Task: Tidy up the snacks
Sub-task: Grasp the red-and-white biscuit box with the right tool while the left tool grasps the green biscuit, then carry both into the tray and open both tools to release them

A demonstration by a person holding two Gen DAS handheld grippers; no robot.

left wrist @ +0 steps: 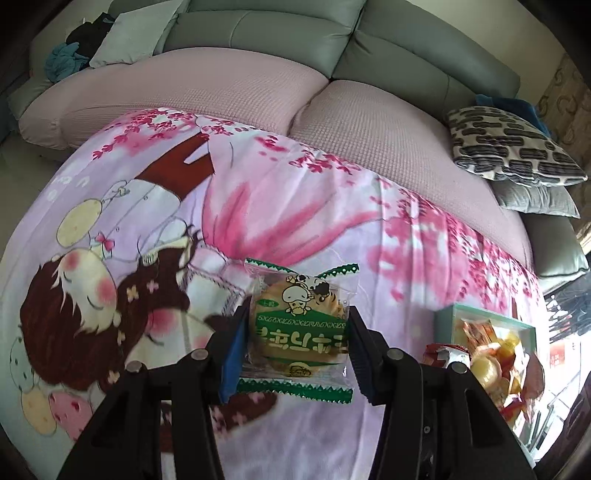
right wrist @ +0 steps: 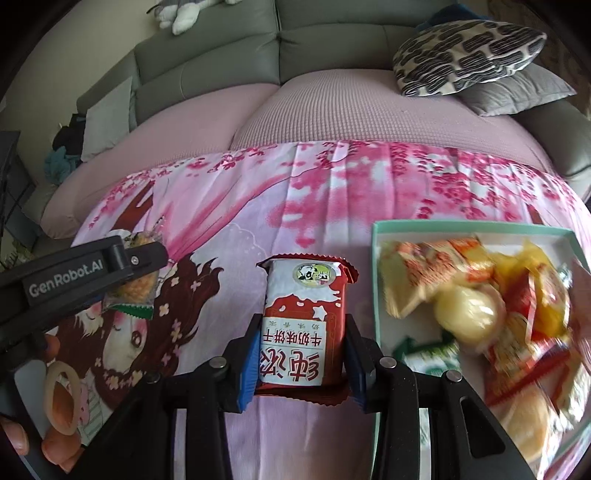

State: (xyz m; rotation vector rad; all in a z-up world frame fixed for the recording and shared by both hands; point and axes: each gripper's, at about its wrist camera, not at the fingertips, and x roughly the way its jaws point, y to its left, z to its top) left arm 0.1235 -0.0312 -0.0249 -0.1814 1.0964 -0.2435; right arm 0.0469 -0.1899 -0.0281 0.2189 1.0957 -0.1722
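Note:
My left gripper (left wrist: 297,325) is shut on a green-edged clear packet with a round biscuit (left wrist: 295,325), held above the pink cartoon blanket (left wrist: 295,206). In the right wrist view the same left gripper (right wrist: 142,271) and green packet (right wrist: 135,291) appear at the left, with a person's hand (right wrist: 55,398) on the handle. My right gripper (right wrist: 301,343) is shut on a red and white biscuit packet (right wrist: 304,325), lifted above the blanket. A mint-rimmed box (right wrist: 376,280) holding several wrapped snacks (right wrist: 469,306) sits to the right, also seen as the box (left wrist: 480,308) in the left wrist view.
The blanket (right wrist: 314,192) covers a pink-cushioned grey sofa (left wrist: 258,33). A black-and-cream patterned pillow (left wrist: 513,147) on a grey pillow (left wrist: 535,199) lies at the right end. Clothes (left wrist: 74,48) and a pale cushion (left wrist: 136,33) are at the far left.

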